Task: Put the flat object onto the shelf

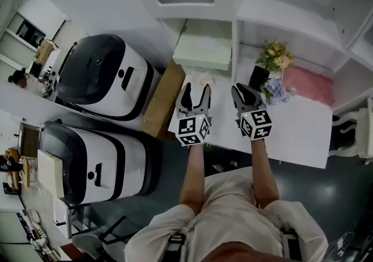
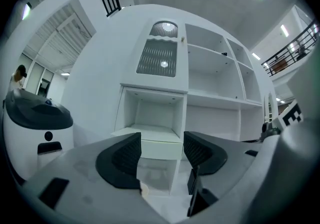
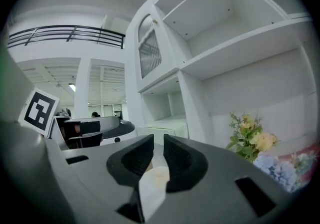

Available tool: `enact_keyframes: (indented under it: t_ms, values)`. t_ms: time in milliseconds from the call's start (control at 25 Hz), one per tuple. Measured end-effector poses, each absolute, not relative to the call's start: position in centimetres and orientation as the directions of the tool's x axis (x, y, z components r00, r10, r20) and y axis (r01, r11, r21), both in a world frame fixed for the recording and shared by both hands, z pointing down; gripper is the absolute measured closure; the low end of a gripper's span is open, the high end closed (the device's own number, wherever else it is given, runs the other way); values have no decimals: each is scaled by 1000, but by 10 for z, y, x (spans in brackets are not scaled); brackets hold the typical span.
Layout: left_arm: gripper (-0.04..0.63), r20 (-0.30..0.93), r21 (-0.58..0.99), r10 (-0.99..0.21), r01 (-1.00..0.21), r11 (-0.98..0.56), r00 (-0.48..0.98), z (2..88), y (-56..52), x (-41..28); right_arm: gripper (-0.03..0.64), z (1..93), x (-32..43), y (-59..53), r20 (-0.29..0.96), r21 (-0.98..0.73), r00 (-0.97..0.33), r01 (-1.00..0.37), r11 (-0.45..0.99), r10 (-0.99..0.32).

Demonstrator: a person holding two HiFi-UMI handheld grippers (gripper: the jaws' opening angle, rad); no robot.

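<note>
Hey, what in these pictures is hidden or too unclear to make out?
- Head view: dark object beside the flowers, lower part hidden behind the right gripper.
- Head view: cream thing, partly behind the left gripper, unidentifiable.
- Head view: pink thing past the flowers, too blurred to identify.

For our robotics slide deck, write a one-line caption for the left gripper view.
Open, empty left gripper facing the white shelf unit.

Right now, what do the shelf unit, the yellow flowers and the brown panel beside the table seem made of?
Shelf unit: white painted or laminated board, going by smooth matte panels and crisp edges. Yellow flowers: probably artificial, fabric or plastic, but too small to be sure. Brown panel: likely cardboard or bare fibreboard; flat, dull, uncoated tan surface.
</note>
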State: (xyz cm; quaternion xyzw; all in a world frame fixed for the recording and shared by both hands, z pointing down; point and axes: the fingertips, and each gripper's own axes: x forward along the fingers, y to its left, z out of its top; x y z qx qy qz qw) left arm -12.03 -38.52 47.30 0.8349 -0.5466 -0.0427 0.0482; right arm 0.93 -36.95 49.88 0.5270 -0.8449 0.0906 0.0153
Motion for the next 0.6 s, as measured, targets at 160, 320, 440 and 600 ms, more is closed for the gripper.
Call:
enact_keyframes:
  t_ms: [160,320,440,600]
  values:
    - [408,-24,114,-926,-919,-378,378,472,-383,-118,518,499,24,-368,116,-144,-436,-896,420,-892]
    - [490,-22,107,-940,-934,-342,341,472,-382,-123,532,494,25,-372,100,-143,-456,-886,441,-884]
    - [551,-22,118,-948,-940,-319,319,470,-381,-131,543,490,20,-374,89,-144,-499,-863,485,-862]
    - [585,-37,164,-946,-932,-323,322,465,-372,-138,548,489,13,-373,78,-181,-549,-829,529,-832]
